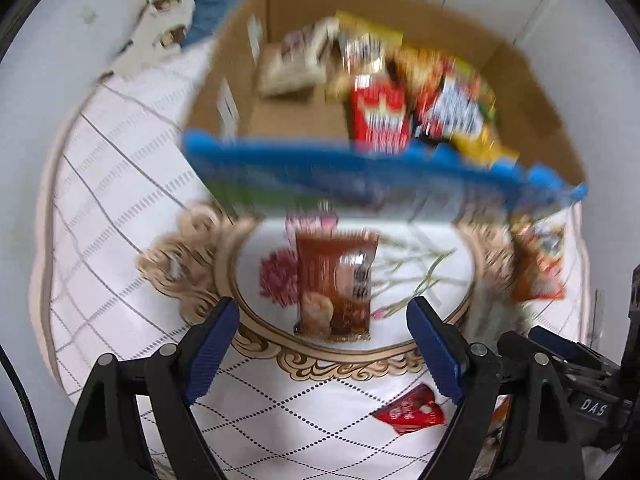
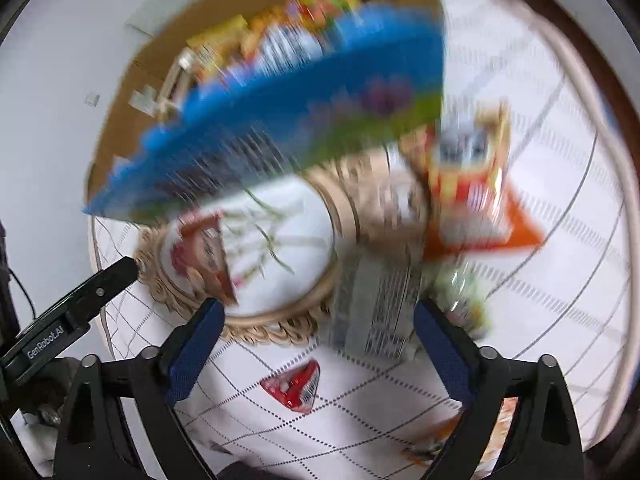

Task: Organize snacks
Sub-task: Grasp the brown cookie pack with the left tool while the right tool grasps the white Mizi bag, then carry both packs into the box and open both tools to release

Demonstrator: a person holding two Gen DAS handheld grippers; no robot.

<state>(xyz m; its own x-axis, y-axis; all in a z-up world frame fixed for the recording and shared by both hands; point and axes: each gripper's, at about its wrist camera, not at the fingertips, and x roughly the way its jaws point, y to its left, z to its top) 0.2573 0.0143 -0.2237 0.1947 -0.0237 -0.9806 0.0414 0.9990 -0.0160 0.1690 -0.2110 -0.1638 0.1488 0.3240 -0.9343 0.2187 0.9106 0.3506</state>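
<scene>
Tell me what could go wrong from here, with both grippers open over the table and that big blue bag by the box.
1. The big blue bag looks caught mid-air at the cardboard box's near edge; it may slide back onto the table.
2. Both views are blurred, so the left gripper could misjudge the brown packet lying between its open fingers.
3. The right gripper stands open over overlapping packets; closing on the silver-backed packet may snag the orange packet too.

Home, ornate floral tablecloth point(image 1: 120, 184), snack carton point(image 1: 532, 92)
</scene>
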